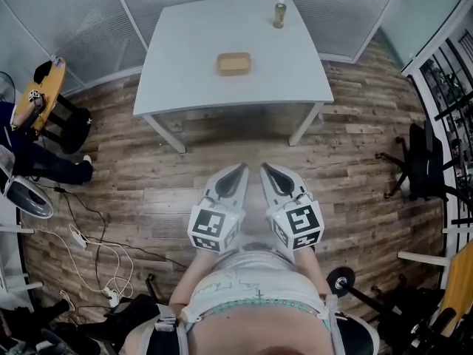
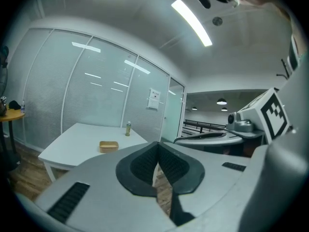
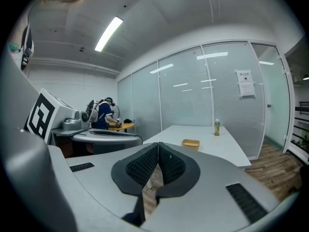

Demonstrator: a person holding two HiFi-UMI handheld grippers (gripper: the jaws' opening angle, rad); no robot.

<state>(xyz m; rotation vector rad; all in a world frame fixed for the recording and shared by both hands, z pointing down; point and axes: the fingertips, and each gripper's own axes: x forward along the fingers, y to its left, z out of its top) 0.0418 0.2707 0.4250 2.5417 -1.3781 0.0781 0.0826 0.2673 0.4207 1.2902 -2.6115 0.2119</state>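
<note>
In the head view, the person is holding both tools low in front of the body, over the wooden floor and well short of the white tabletop. The left tool and the right tool are pointing side by side toward the tabletop's near edge, neither touching anything. A shallow tan tray is lying about the middle of the tabletop, and a small drink bottle is standing upright near its far right corner, well apart from the tray.

In the left gripper view, the left tool is keeping its ribbed pads pressed together with nothing between them. Beyond it, the tray is sitting on the tabletop, with the bottle standing farther back.

In the right gripper view, the right tool is likewise pressing its pads together, empty. The tray and the bottle are showing on the tabletop ahead. A person in a blue top is bending over a small round table away to the left.
</note>
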